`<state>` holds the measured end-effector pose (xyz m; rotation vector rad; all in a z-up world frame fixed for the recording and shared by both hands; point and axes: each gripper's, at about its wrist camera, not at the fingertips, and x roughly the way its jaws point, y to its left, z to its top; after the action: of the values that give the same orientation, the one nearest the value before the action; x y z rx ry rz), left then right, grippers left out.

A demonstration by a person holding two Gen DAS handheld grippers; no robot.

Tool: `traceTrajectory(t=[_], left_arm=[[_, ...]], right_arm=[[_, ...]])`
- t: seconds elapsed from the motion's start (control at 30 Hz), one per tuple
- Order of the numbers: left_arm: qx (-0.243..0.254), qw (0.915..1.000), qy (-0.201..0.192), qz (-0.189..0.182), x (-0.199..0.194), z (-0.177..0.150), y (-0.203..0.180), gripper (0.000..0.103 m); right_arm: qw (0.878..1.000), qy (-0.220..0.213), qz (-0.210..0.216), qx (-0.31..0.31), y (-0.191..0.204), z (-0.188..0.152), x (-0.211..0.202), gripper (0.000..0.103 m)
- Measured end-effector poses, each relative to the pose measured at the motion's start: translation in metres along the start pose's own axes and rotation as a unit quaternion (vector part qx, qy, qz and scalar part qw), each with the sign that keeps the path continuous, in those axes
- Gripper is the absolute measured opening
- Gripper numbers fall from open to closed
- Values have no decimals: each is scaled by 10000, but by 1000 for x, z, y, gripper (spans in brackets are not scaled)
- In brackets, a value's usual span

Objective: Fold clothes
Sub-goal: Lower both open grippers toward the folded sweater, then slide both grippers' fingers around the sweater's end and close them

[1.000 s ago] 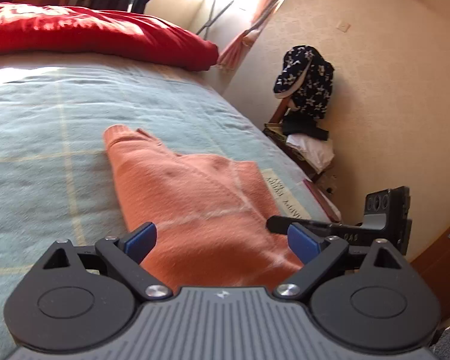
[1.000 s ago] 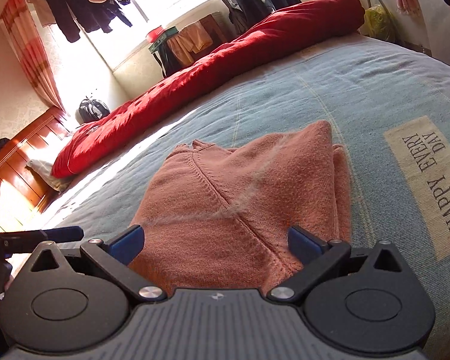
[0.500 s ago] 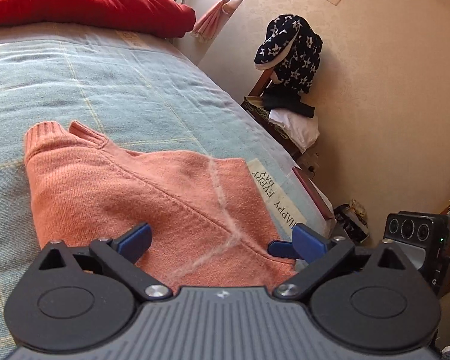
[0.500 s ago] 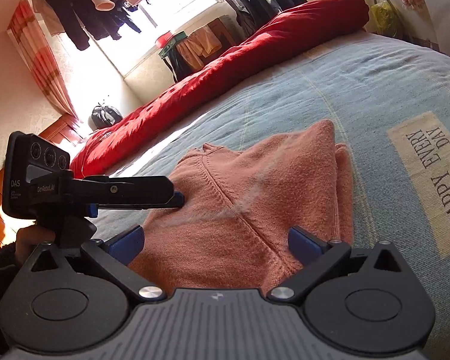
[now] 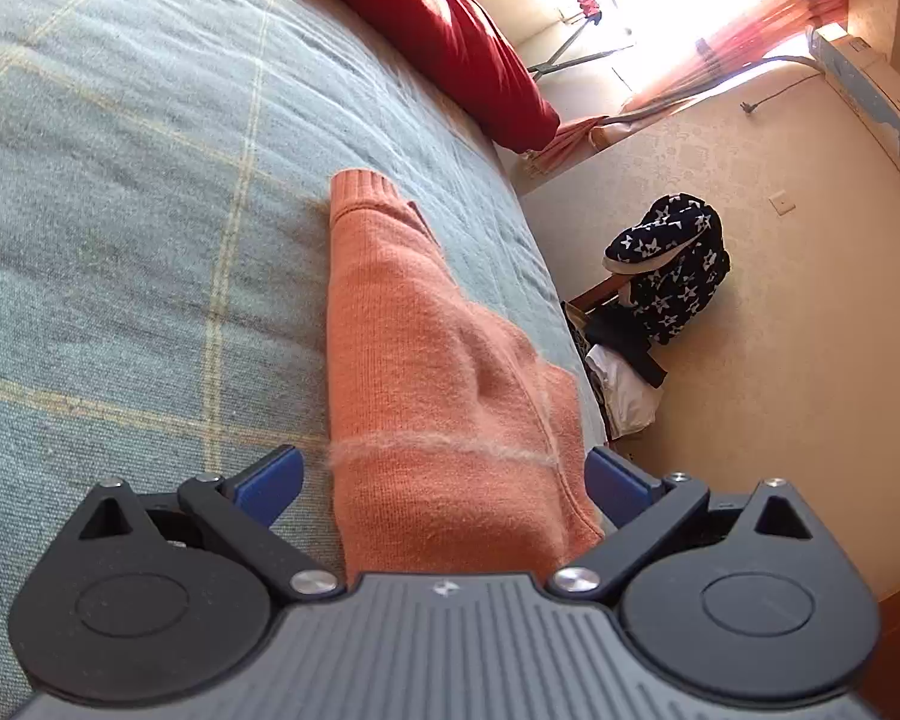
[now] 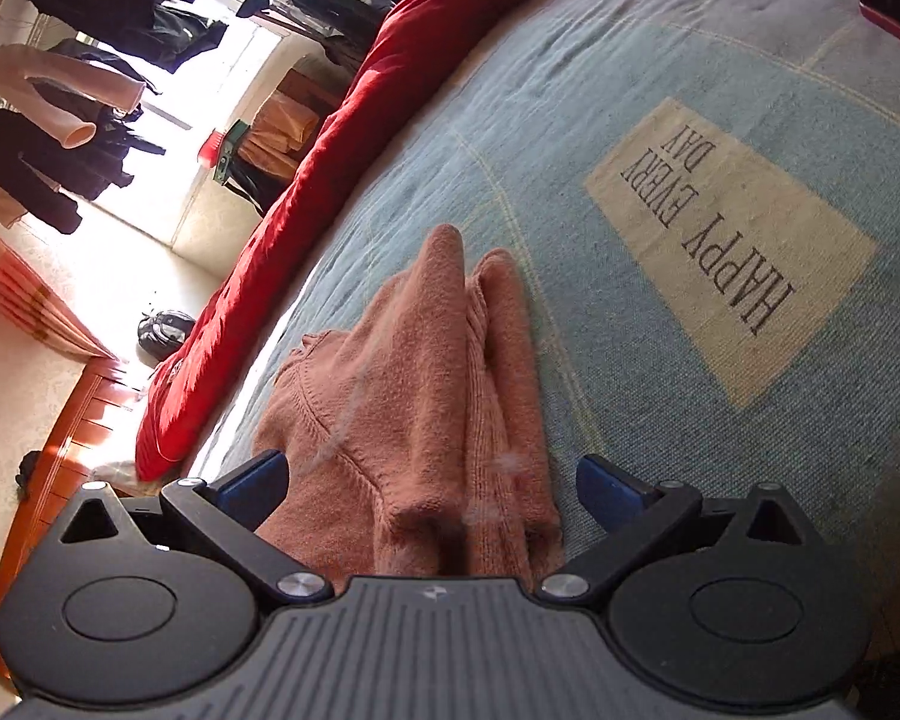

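Note:
A salmon-orange knit sweater (image 5: 426, 372) lies folded on the blue-green checked blanket (image 5: 120, 240) near the bed's edge. My left gripper (image 5: 444, 480) is open, its blue pads either side of the sweater's near end, holding nothing. In the right wrist view the same sweater (image 6: 408, 396) shows stacked folded layers. My right gripper (image 6: 432, 486) is open too, its pads straddling the near end of the folds. Neither gripper shows in the other's view.
A long red duvet (image 5: 450, 30) (image 6: 342, 150) lies along the far side of the bed. A cream "HAPPY EVERY DAY" patch (image 6: 732, 240) is on the blanket. A chair with a star-patterned garment (image 5: 672, 270) stands by the wall. Clothes hang at the window (image 6: 90, 60).
Both grippers have rolled sideways, so both views are tilted. The left gripper has swung left to look along the sweater's length. Each gripper has left the other's view. The sweater lies still.

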<state>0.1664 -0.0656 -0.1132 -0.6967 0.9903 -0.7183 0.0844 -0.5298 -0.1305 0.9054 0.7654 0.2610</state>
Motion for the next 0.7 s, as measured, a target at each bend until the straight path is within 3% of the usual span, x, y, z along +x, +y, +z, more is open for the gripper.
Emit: traceTrajectory(t=[0.13, 0.37, 0.7], left_arm=[[-165, 9996, 201, -57, 13, -1, 7, 99], [-106, 9988, 483, -33, 47, -3, 7, 99], [-86, 9987, 492, -84, 65, 3, 2, 100]], right_arm=[[9995, 5, 153, 284, -12, 3, 9, 103], [9997, 77, 152, 190, -9, 13, 23, 103], [9998, 78, 120, -163, -1, 22, 41, 103]])
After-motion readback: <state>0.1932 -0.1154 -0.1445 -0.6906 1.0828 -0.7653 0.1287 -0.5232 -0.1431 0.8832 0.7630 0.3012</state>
